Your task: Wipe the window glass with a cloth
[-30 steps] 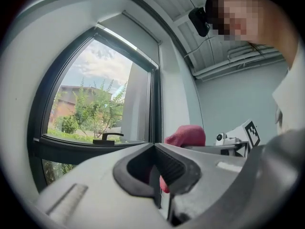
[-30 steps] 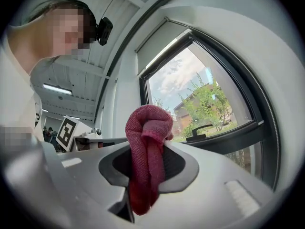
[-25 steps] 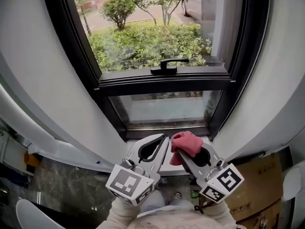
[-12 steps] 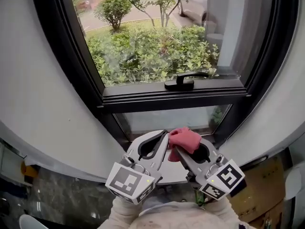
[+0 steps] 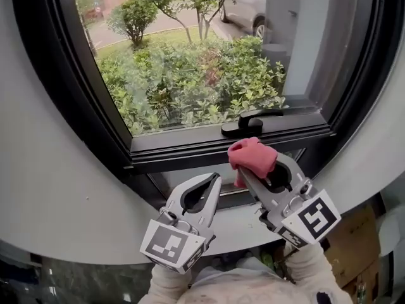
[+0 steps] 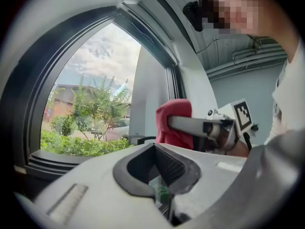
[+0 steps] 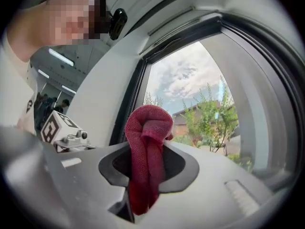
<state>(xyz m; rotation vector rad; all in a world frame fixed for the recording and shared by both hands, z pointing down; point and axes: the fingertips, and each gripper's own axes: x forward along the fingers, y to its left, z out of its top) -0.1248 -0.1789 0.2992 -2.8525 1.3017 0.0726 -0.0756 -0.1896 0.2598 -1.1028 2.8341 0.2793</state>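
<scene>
A bunched red cloth (image 5: 252,158) sticks out of my right gripper (image 5: 248,170), which is shut on it; the same cloth (image 7: 148,149) fills the jaws in the right gripper view. It hangs just below the black window handle (image 5: 251,123), in front of the lower sash bar. The window glass (image 5: 190,49) spreads above, with green shrubs behind it. My left gripper (image 5: 214,181) sits lower and to the left, jaws together and holding nothing. From the left gripper view the cloth (image 6: 174,128) and the right gripper's marker cube (image 6: 242,116) appear off to the right.
A thick black window frame (image 5: 76,87) curves round the pane, with white wall (image 5: 38,182) on either side. A smaller lower pane (image 5: 183,177) sits under the sash bar. A cardboard box (image 5: 354,246) stands at the lower right. A car (image 5: 250,8) is parked outside.
My right gripper has risen with the cloth from the sill to just under the handle. The head view has tilted up, so the window fills more of the picture.
</scene>
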